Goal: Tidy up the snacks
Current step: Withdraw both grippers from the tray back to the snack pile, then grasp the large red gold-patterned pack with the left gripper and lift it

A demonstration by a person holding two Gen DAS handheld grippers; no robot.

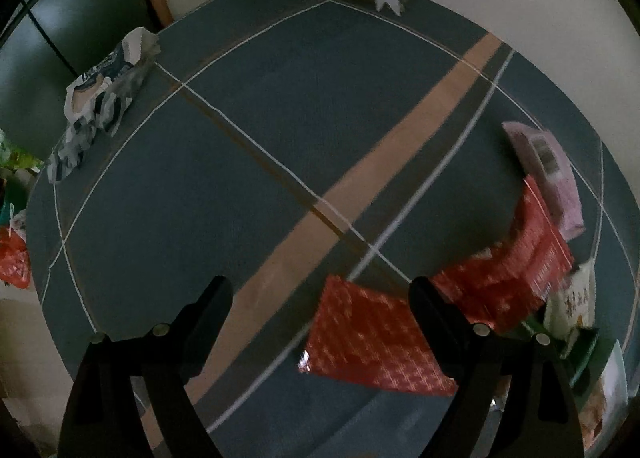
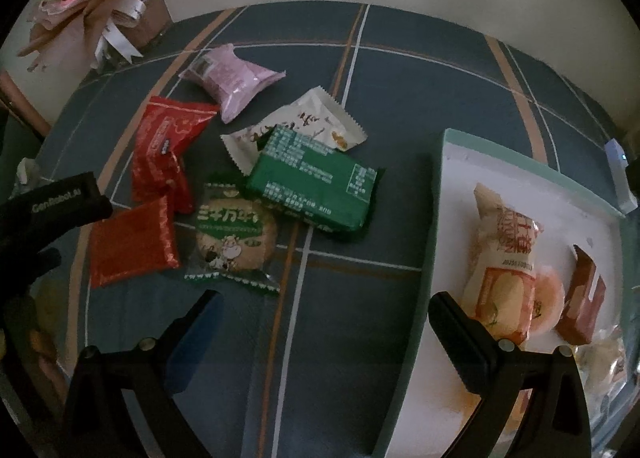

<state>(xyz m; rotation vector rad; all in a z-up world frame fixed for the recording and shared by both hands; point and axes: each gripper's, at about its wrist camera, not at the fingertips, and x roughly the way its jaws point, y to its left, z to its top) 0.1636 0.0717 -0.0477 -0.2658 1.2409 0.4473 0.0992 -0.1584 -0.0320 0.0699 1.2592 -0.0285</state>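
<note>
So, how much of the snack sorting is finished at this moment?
A few packets, such as the orange packet and brown packet, already lie in the white tray. Both the left claw and right claw are open and empty. Six remain on the table, among them the green packet and pink packet.

Both views are dim and muted, with flat, soft light and only faint shadows under the packets. Fisheye distortion bows the straight lines of the blue checked tablecloth (image 1: 240, 186) and leaves black corners. The left wrist view is smeared by blur, worst on the red foil packets (image 1: 508, 278). The right wrist view is sharper; the white tray (image 2: 472, 162) is its brightest patch.
</note>
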